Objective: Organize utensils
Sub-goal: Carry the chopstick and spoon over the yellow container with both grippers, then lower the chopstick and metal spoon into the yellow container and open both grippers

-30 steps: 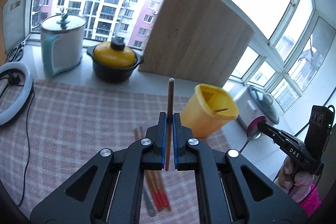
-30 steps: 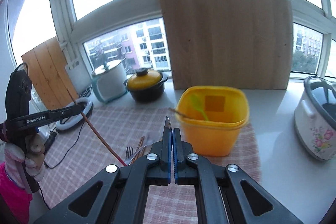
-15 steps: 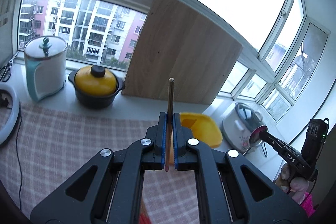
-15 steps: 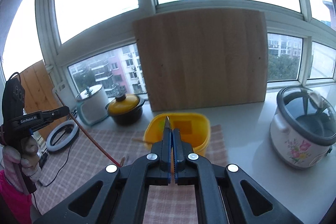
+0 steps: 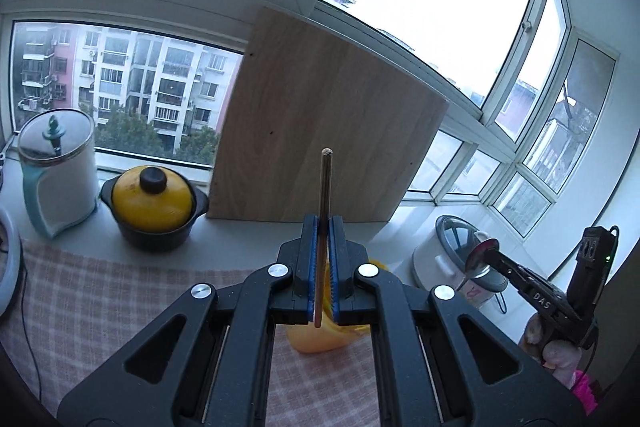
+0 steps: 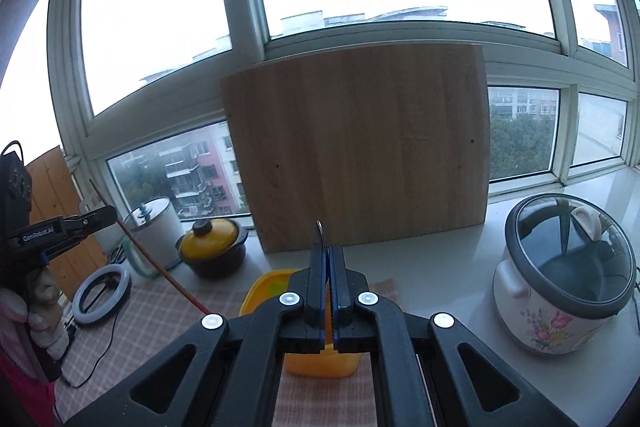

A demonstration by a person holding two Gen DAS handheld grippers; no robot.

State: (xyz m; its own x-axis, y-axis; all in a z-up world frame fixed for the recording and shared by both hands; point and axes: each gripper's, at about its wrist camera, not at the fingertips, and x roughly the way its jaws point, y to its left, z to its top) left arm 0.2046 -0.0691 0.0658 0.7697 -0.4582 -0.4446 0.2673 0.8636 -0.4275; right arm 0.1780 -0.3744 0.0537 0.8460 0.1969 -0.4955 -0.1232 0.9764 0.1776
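A wooden board (image 6: 360, 147) leans against the window behind the yellow holder (image 6: 272, 287) on the tabletop. Above the holder, the left gripper (image 5: 323, 267) clamps a chopstick (image 5: 325, 183); the right gripper (image 6: 327, 279) pinches a spoon (image 5: 478, 259).

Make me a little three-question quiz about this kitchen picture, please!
1. True or false: the left tool grips a thin wooden chopstick.
2. What does the right tool hold? A) metal spoon B) fork C) knife
3. Fill in: the yellow plastic utensil bin sits on the ____ tablecloth.

Key: 1 true; 2 A; 3 checked.
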